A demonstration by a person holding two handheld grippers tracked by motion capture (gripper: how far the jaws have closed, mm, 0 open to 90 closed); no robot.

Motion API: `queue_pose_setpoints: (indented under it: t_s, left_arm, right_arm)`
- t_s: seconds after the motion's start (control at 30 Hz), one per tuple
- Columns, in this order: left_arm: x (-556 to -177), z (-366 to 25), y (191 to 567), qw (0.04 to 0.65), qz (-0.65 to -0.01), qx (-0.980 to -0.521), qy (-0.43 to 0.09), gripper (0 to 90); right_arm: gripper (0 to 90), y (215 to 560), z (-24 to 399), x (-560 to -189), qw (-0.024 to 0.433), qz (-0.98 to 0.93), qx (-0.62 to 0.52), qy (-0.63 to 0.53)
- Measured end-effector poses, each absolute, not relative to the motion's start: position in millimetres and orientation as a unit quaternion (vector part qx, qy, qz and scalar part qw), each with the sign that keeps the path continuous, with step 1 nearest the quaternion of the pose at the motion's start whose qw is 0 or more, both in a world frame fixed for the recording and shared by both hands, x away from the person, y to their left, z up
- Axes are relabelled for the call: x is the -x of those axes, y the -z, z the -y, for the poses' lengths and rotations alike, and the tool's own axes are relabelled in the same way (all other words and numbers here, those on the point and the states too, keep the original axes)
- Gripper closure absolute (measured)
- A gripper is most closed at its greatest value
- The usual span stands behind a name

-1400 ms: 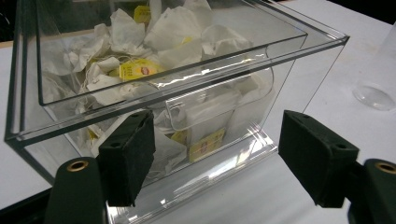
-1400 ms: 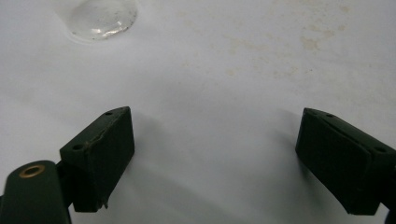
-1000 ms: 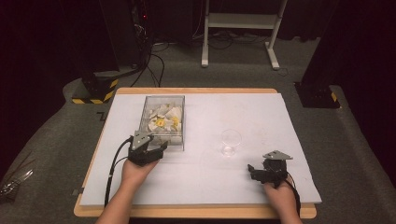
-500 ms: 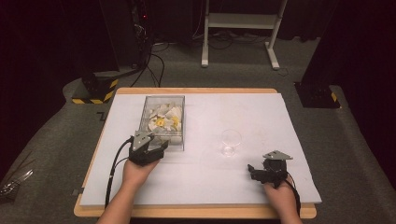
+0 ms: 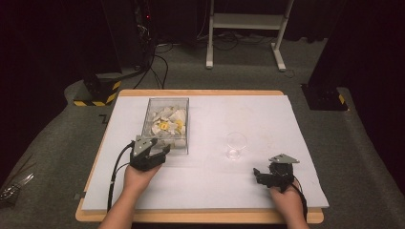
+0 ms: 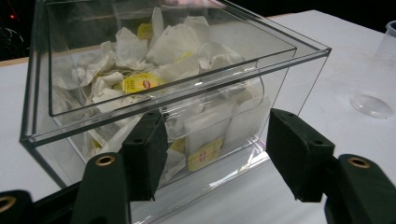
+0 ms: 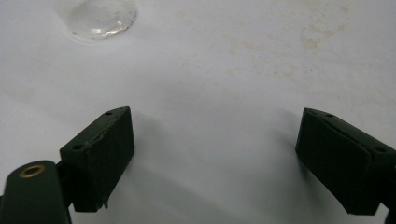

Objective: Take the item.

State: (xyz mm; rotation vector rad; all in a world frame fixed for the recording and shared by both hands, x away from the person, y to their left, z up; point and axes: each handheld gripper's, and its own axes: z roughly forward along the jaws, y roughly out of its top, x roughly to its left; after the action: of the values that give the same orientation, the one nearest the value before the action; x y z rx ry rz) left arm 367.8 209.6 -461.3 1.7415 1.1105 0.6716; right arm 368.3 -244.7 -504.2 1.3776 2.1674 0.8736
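A clear plastic box (image 5: 167,121) filled with white and yellow tea bags (image 5: 166,125) stands on the white table top (image 5: 258,114). My left gripper (image 5: 160,149) sits at the box's near wall. In the left gripper view the box (image 6: 187,70) rises right ahead of my left gripper (image 6: 215,144); its jaws have just been closing but stand apart, pressing on nothing. A clear cup (image 5: 236,144) stands right of the box. My right gripper (image 5: 258,174) rests open near the front right, with bare table between its jaws (image 7: 215,154) and the cup's base (image 7: 100,16) ahead.
The cup (image 6: 378,79) shows at the right edge of the left gripper view. Behind the table stand a white frame (image 5: 243,21), a black-and-yellow base (image 5: 95,93) and a dark post base (image 5: 325,95). Cables trail from both grippers.
The left gripper's jaws have narrowed slightly in front of the box. Both hands stay where they were.
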Motion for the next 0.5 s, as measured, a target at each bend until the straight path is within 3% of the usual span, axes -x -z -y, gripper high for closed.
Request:
queue_pose_setpoints:
  t_s: [0.5]
  left_arm:
    - [-354, -218, 462, 0.479, -0.444, -0.711, -0.260, 47.5]
  right_arm:
    - [11.7, 504, 245, -368, 0.213, -0.780, -0.497, -0.315]
